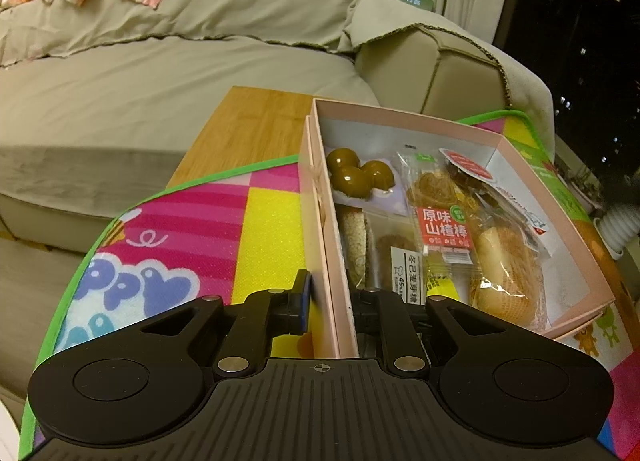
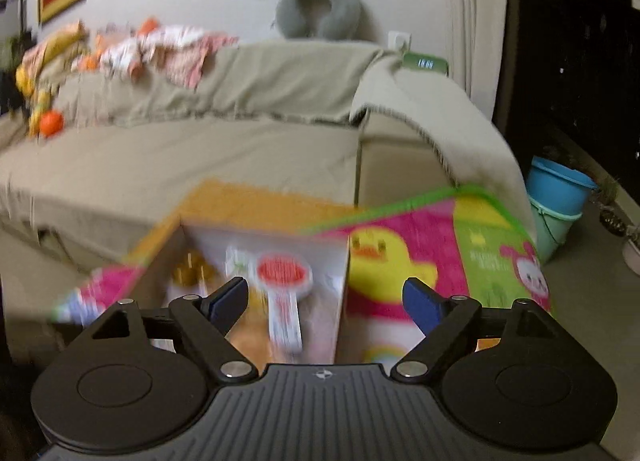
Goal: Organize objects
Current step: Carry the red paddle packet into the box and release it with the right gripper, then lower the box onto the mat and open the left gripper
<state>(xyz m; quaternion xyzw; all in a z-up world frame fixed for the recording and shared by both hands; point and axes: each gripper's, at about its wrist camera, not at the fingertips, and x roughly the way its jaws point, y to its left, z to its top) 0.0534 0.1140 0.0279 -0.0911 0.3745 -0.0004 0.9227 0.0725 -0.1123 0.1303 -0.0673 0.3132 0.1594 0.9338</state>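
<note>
The left gripper (image 1: 329, 303) is clamped on the near left wall of the pink box (image 1: 568, 217), steadying it. Just ahead of its fingers lie packed snacks (image 1: 446, 229) and brown balls (image 1: 354, 173), so most sorting looks done. The right gripper (image 2: 326, 301) hangs over the box with its fingers apart and empty; nothing loose shows on the play mat (image 2: 404, 261).

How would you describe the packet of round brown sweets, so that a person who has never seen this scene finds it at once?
Look at the open pink box on the colourful play mat in front of the beige sofa. The packet of round brown sweets lies in its far left corner. It alone shows three glossy olive-brown balls; its neighbours are flat or long wrapped snacks.
</note>
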